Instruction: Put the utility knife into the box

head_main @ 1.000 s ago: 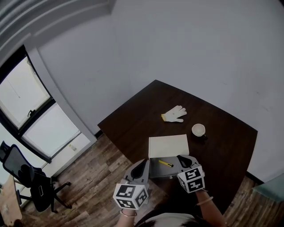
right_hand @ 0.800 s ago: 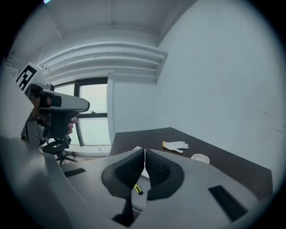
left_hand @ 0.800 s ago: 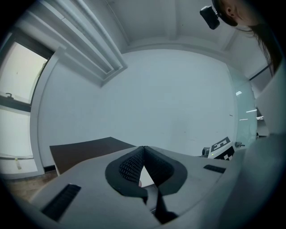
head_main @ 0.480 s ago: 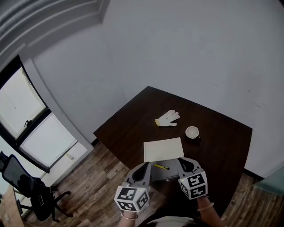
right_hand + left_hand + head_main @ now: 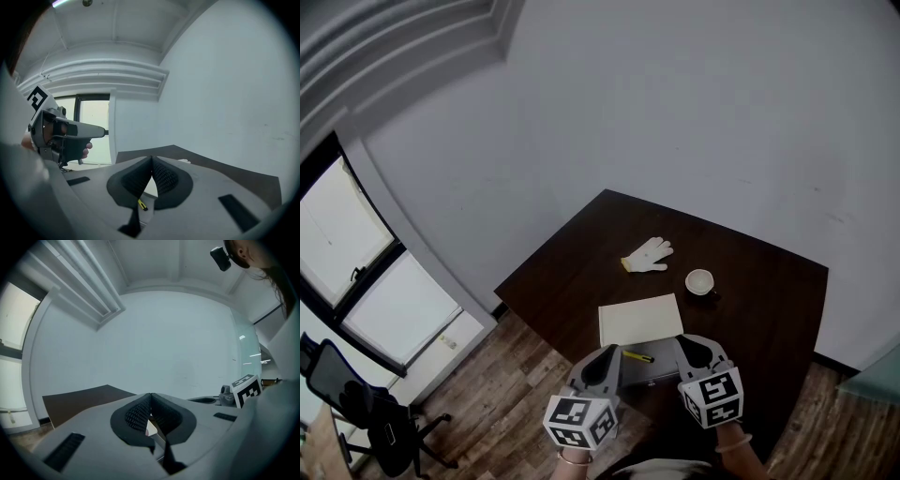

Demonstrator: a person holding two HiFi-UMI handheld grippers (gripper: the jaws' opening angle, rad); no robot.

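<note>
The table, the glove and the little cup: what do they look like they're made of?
Table: dark brown wood or veneer by the look, matte, with an even colour.
Glove: white cloth, it seems, lying limp, with a yellowish cuff.
Cup: probably ceramic, with a smooth pale rim; too small to be sure.

Head cam: high up, pitched steeply down, well back from the work. It takes in the whole table [image 5: 750, 281], the wall and a window [image 5: 356, 253], with left gripper [image 5: 602, 359] and right gripper [image 5: 687, 349] at the bottom edge. Left gripper cam: low, right behind its own jaws, facing along them at the wall and ceiling. Right gripper cam: same mount, faces the window side. Shared: all three see the table, and each gripper cam catches the other gripper at its edge.
</note>
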